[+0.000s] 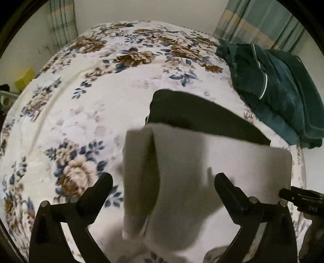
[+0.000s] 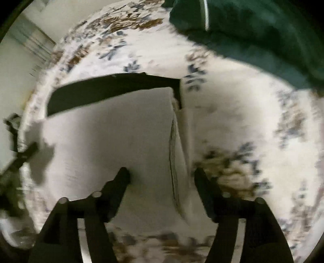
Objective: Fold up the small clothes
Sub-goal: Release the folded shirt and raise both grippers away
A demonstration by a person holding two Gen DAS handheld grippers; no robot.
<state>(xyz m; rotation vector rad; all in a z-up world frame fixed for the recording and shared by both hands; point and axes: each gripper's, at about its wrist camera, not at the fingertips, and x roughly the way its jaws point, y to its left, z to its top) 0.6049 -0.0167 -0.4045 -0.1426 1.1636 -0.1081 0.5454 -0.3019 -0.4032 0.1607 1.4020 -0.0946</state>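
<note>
White cloth: folded white soft garment [image 1: 202, 161] lies on dark folded garment [image 1: 194, 115], floral bed [image 1: 81, 101].
Handling: light, limp; grip edges.
Jaws: left gripper [image 1: 163, 182], right gripper [image 2: 162, 174] wide apart, empty.

A bed under a white bedspread [image 1: 85, 113] with brown and blue flowers fills the room. Behind it stands a pale wall [image 1: 141, 10], with striped greenish curtains [image 1: 259, 22] at both sides.

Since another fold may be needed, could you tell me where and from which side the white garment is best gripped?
Probably the white garment's folded left edge, from the left: the layers double there and lift off the bedspread, so a finger could slip under.
</note>
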